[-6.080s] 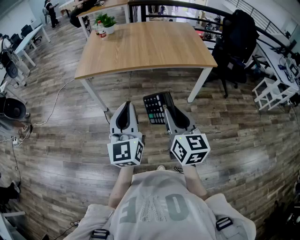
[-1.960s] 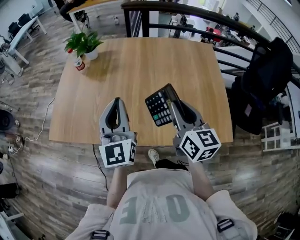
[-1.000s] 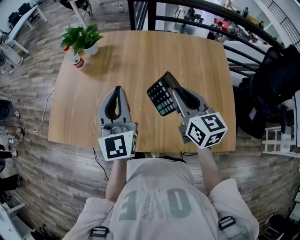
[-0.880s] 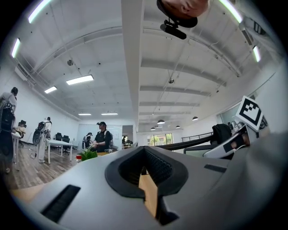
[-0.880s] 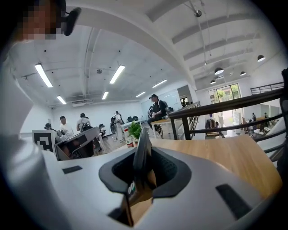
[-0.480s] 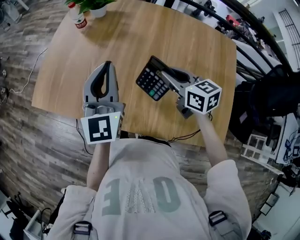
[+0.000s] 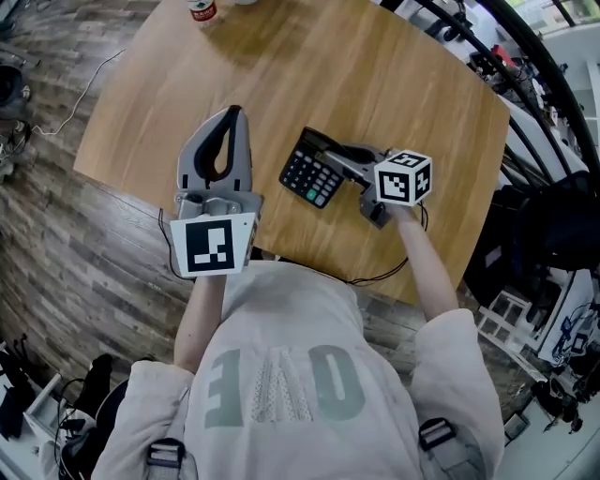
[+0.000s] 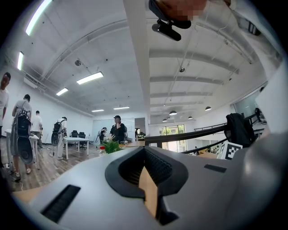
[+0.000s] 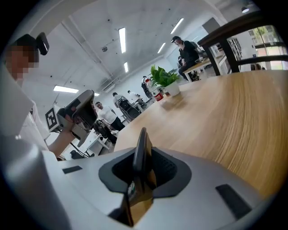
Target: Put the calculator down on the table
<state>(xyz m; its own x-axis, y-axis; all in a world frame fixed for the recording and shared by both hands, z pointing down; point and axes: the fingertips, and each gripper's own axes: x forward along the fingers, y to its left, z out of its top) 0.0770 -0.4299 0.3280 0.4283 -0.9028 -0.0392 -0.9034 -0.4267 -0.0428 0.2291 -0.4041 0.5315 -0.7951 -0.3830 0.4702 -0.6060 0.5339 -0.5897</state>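
Observation:
The black calculator lies keys-up and low over the wooden table, near the front edge; I cannot tell whether it touches the wood. My right gripper is shut on its far right edge and slopes down toward the table. In the right gripper view the calculator stands edge-on between the jaws of the right gripper. My left gripper hovers to the left of the calculator, apart from it, shut and holding nothing. The left gripper shows its jaws together in its own view.
A red-labelled bottle stands at the table's far left corner, with a potted plant beside it. A black railing runs behind the table. A dark chair stands to the right. People stand in the room beyond.
My right gripper has sunk toward the table with the calculator still held, and tipped downward. The left gripper has drifted a little and stays shut.

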